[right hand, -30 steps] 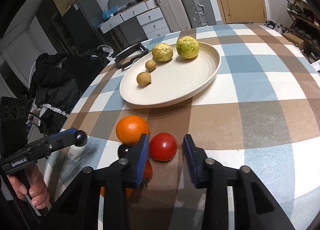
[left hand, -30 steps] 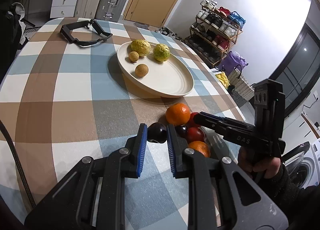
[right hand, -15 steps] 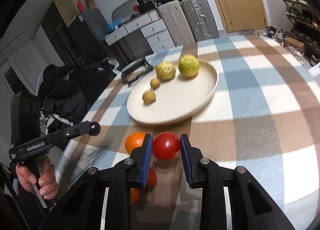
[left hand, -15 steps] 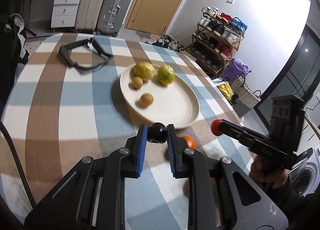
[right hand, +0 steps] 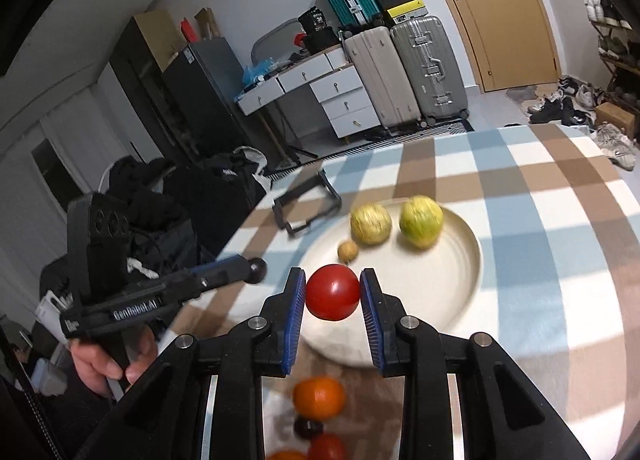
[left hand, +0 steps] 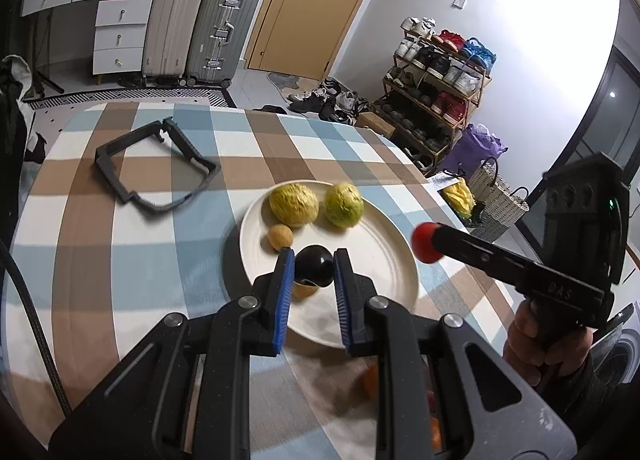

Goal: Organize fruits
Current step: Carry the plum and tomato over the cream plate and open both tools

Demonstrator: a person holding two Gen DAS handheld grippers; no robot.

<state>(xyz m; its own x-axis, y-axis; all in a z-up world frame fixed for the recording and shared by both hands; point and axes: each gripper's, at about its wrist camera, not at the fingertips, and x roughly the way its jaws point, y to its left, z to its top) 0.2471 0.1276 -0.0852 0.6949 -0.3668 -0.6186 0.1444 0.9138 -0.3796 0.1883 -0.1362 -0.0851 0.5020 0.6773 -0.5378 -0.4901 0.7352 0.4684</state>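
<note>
- In the left wrist view, the left gripper (left hand: 313, 266) sits at lower centre with its blue pads clamped narrowly on a dark plum (left hand: 314, 265), held above the near part of the cream plate (left hand: 384, 256).
- In that view the plate lies at centre frame on the checked tablecloth (left hand: 100, 260). It carries two wrinkled yellow-green fruits (left hand: 294, 204) side by side at its far edge, and a small tan fruit (left hand: 280, 236) just in front of the left one.
- A second small tan fruit (left hand: 305, 289) peeks out under the plum; the right wrist view does not show it, as the tomato covers that spot.
- The right gripper (left hand: 427, 247) enters from the right of the left wrist view, seen from the side, a red tomato (left hand: 426, 247) at its tip; a hand (left hand: 544, 344) grips its handle at the right edge.
- The right wrist view shows the grip itself: the tomato pinched between the blue pads at centre frame, over the plate's near-left rim.
- Only the right wrist view clearly shows the fruit left on the cloth at bottom centre: an orange (right hand: 319, 398), a dark plum (right hand: 307, 427) below it, and another red fruit (right hand: 326, 447), blurred.
- A black open frame (left hand: 154, 168) lies on the cloth in the upper left of the left wrist view, well apart from the plate.
- Suitcases (right hand: 404, 72) and a white drawer unit (right hand: 344, 100) stand beyond the table in both views; the shoe rack (left hand: 436, 88) shows fully only in the left wrist view.
</note>
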